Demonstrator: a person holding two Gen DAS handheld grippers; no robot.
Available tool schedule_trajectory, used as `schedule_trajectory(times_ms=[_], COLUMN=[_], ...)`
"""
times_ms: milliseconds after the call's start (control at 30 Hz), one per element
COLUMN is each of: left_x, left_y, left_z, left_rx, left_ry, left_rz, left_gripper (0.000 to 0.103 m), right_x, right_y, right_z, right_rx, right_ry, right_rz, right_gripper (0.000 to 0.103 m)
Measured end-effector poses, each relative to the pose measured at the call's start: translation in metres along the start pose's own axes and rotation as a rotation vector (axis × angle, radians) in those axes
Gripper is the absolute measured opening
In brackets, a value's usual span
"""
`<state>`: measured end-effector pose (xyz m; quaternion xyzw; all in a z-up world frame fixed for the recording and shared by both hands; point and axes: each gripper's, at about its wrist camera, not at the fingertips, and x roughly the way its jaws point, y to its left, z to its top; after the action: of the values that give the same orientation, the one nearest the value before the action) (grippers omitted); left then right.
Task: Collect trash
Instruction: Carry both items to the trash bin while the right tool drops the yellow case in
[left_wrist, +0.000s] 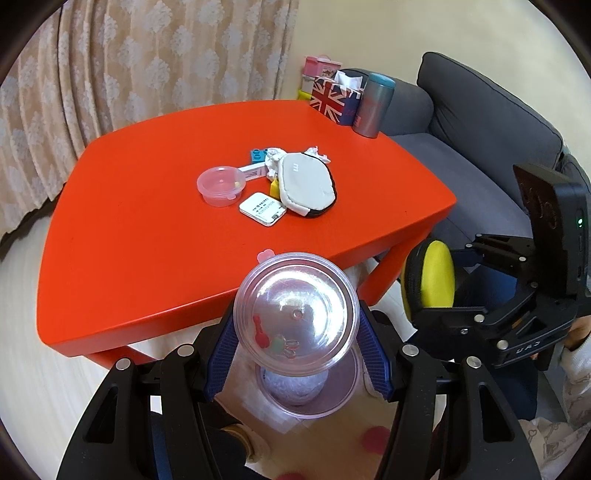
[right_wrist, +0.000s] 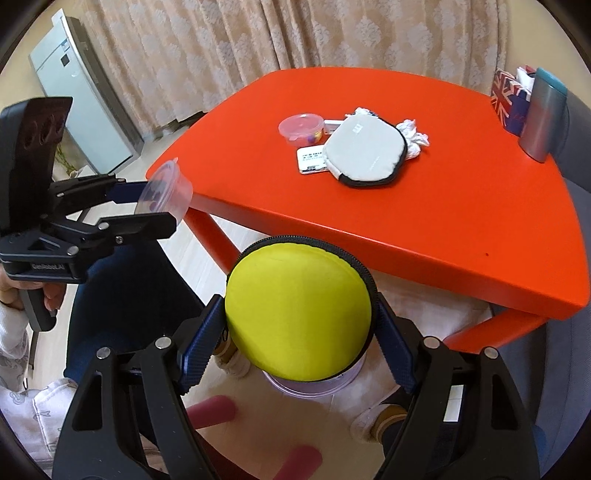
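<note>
Left gripper (left_wrist: 297, 354), right gripper (right_wrist: 301, 328) – black plastic frames, silver round screw heads, blue ribbed pads on fingers (right_wrist: 197, 349). White lettering on side body. Person – white patterned sleeve (right_wrist: 14, 332), dark blue trousers, tan-and-white shoes.

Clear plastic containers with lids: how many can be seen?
2. One clear container is held in the left gripper, off the table. One small container stands on the red table beside the grey pouch.

clear plastic tub (left_wrist: 295, 314): tilted, off table | yellow round pouch (right_wrist: 299, 314): zipped (black edge), above bin
</note>
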<state>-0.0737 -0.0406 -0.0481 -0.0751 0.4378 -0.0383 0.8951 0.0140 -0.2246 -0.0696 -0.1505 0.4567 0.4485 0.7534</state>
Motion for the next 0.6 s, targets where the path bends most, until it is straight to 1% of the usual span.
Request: schedule_trajectory(times_ms=[33, 67, 100, 367, 600], left_x=[0.000, 0.000, 0.000, 0.005, 0.014], left_y=[0.001, 0.001, 0.002, 0.000, -0.009], left_z=[0.000, 0.000, 0.000, -0.001, -0.004], left_rx=[-0.002, -0.003, -0.004, 0.004, 0.024], left_ry=[-0.001, -0.001, -0.001, 0.010, 0.039], left_rz=[0.000, 0.000, -0.001, -0.009, -0.023], left_gripper=[0.059, 0.059, 0.059, 0.059, 0.059], right_x=[0.001, 0.002, 0.002, -0.003, -0.011], right_y=[0.001, 0.000, -0.001, -0.009, -0.018], right_z=[0.001, 0.001, 0.002, 0.004, 0.004], right_rx=[0.000, 0.002, 0.008, 0.036, 0.069], right_ry=[0.001, 0.000, -0.004, -0.015, -0.027], right_rz=[-0.001, -0.005, -0.007, -0.018, -0.039], right_gripper=[0.080, 0.086, 0.088, 0.089, 0.094])
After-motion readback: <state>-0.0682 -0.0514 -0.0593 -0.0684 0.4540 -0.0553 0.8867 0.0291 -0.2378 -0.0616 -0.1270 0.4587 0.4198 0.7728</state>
